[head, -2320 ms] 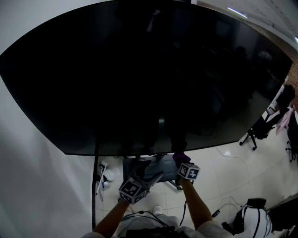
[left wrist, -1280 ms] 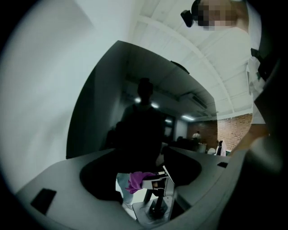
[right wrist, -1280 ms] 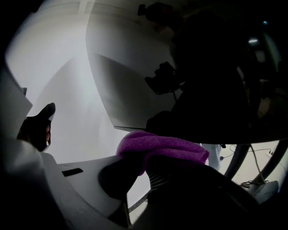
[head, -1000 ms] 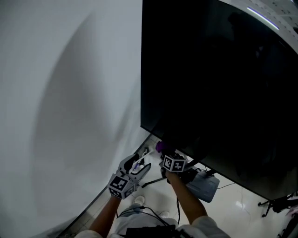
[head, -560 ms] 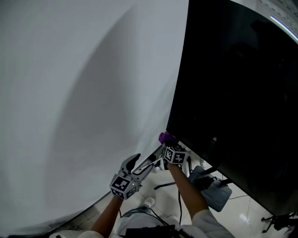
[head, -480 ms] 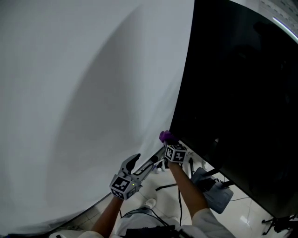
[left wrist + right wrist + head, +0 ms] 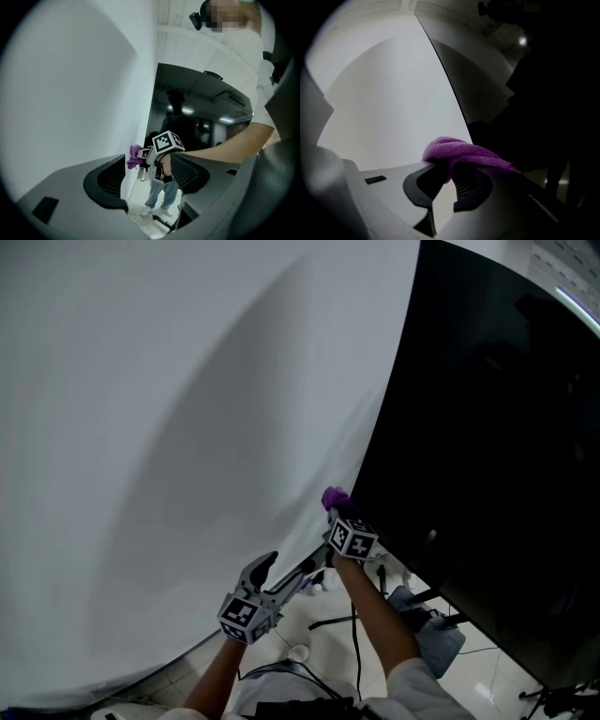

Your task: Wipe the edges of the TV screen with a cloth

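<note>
Against the left edge of the TV screen [image 7: 487, 456], low down near its bottom corner, a purple cloth [image 7: 335, 497] is bunched and pressed where the black panel meets the white wall [image 7: 169, 427]. The right gripper [image 7: 337, 514] holds it. In the right gripper view its jaws are drawn narrow and pinch a fold of the cloth [image 7: 464, 153]. The rest of the cloth drapes over the tips, and the screen's edge runs up and away above it. A marker cube sits on that gripper, just nearer than the cloth. The left gripper [image 7: 286, 570] hangs lower and to the left, apart from the screen, its jaws wide with nothing between them. Its own view looks past them to the right gripper and the cloth [image 7: 136, 157]. Below, cables trail over the pale tiled floor [image 7: 478, 681]. Judging by where the cloth sits, the wipe is at the low end of the left edge. The long run of that edge above appears yet to be done, and nothing here shows whether the other edges have been wiped.
</note>
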{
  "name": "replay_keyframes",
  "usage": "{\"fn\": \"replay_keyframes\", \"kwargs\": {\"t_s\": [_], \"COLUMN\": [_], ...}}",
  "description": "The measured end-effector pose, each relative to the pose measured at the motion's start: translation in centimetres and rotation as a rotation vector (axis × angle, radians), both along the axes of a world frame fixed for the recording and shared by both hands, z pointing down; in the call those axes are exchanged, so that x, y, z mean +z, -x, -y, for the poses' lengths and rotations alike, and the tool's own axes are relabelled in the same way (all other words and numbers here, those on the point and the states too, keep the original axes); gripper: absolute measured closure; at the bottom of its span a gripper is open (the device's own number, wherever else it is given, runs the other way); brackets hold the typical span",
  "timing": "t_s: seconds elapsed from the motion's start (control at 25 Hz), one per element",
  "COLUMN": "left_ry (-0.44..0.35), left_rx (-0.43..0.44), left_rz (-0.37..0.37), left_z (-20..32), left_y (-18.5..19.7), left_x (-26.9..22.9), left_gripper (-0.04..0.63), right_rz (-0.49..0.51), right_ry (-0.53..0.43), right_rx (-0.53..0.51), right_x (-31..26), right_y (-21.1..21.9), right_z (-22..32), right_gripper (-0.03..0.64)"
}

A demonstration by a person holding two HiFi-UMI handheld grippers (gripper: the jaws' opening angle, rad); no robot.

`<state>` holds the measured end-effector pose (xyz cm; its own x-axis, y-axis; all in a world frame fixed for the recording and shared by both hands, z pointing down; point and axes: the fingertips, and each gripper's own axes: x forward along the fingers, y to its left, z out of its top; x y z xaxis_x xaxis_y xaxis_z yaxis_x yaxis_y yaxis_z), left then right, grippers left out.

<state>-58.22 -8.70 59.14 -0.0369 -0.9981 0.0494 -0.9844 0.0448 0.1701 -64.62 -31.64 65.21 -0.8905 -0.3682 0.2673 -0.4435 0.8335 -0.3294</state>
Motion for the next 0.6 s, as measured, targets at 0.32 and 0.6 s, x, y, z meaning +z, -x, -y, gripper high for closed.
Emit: {"fn": "replay_keyframes", "kwargs": {"t_s": [0.32, 0.6], "left_ry": [-0.041, -0.084], "left_rx": [-0.014, -0.015], "left_rz": [-0.017, -0.018], "left_z": [1.6, 2.7], "left_y": [-0.2, -0.6], "left_x": [-0.6, -2.4], "left_gripper": [0.305, 0.305], "right_rz": [0.113, 0.208], "right_ry": [-0.143, -0.202], "right_rx": [-0.021, -0.058], "right_x": [-9.0, -17.6], "right_y": [1.2, 2.4], "right_z": [0.1, -0.4], "right_gripper": [0.568, 0.568]}}
